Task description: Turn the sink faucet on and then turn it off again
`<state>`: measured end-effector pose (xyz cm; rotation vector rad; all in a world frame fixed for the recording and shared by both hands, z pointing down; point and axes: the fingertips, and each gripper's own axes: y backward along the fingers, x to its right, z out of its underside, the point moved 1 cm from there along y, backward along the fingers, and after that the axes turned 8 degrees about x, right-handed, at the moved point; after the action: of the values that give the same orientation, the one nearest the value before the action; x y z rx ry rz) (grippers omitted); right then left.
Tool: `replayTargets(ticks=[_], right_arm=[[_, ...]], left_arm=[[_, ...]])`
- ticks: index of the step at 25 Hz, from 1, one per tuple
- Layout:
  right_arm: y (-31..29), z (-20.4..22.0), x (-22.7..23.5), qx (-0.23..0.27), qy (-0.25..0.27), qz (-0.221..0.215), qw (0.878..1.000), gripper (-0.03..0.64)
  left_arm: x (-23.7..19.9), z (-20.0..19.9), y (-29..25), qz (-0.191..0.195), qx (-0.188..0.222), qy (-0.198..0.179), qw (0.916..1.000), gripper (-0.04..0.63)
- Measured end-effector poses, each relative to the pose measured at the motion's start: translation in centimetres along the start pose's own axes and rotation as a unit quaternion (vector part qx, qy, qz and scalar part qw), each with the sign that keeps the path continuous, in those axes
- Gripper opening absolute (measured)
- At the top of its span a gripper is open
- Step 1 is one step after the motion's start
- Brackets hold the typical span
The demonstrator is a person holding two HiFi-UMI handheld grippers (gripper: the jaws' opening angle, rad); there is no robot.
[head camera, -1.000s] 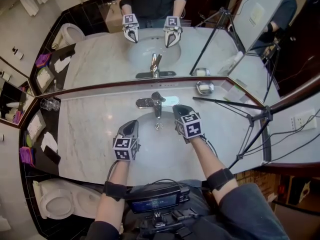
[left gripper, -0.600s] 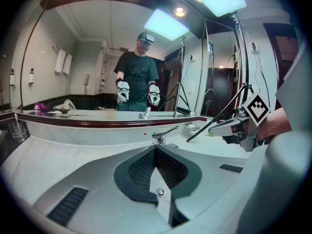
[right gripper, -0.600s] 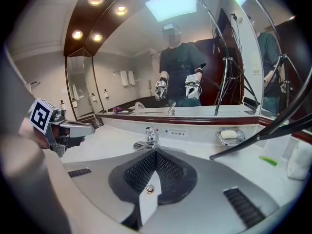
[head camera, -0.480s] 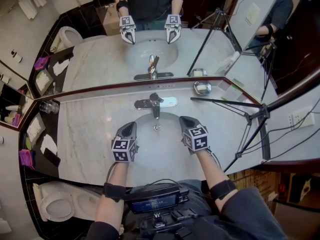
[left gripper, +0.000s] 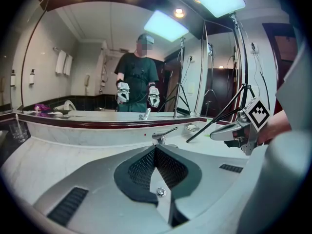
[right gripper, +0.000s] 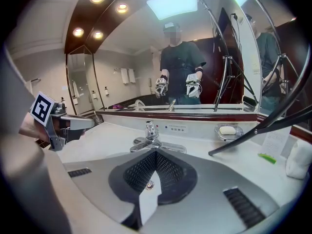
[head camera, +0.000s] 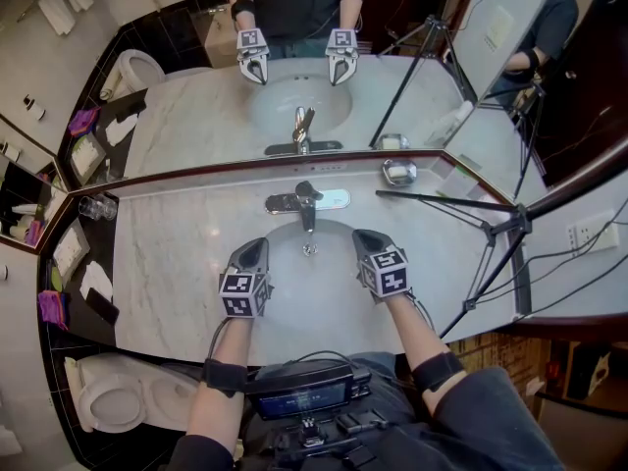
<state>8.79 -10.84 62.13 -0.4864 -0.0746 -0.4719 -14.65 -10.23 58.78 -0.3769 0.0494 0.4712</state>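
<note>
Your right gripper [head camera: 363, 235] has drawn back from the faucet [head camera: 306, 202], which stands behind the sink [head camera: 312, 292] on the marble surface [head camera: 167, 253]. The left gripper [head camera: 257, 245] has held still. Both jaws are clenched on nothing. No running water shows, so the turning-off looks done.

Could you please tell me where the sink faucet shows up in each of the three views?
Head view: the faucet stands a little above centre, at the far side of the sink.
Left gripper view: the faucet is at the centre, just above the closed jaws.
Right gripper view: the faucet is just left of centre, above the closed jaws.
Shared landmark: the soap dish, right of the faucet in all three.
</note>
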Motion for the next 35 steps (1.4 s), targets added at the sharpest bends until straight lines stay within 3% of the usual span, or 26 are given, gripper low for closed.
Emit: replayTargets(ticks=[10, 16, 25, 35], right_arm=[[-5.2, -8.6, -0.8, 0.045, 0.050, -0.029, 0.997, 0.017], [-8.8, -11.6, -1.7, 0.045, 0.075, -0.049, 0.995, 0.017], [-13.1, -10.0, -1.9, -0.004, 0.095, -0.064, 0.993, 0.017], [-13.5, -7.4, -2.9, -0.039, 0.094, -0.074, 0.992, 0.018]], left_arm=[[-0.2, 0.4, -0.2, -0.005, -0.008, -0.004, 0.9999, 0.000], [-0.8, 0.5, -0.3, -0.011, -0.010, -0.005, 0.9999, 0.000], [-1.3, 0.8, -0.4, -0.012, -0.013, -0.002, 0.9998, 0.000], [-1.5, 1.3, -0.5, -0.016, -0.022, 0.000, 0.9996, 0.000]])
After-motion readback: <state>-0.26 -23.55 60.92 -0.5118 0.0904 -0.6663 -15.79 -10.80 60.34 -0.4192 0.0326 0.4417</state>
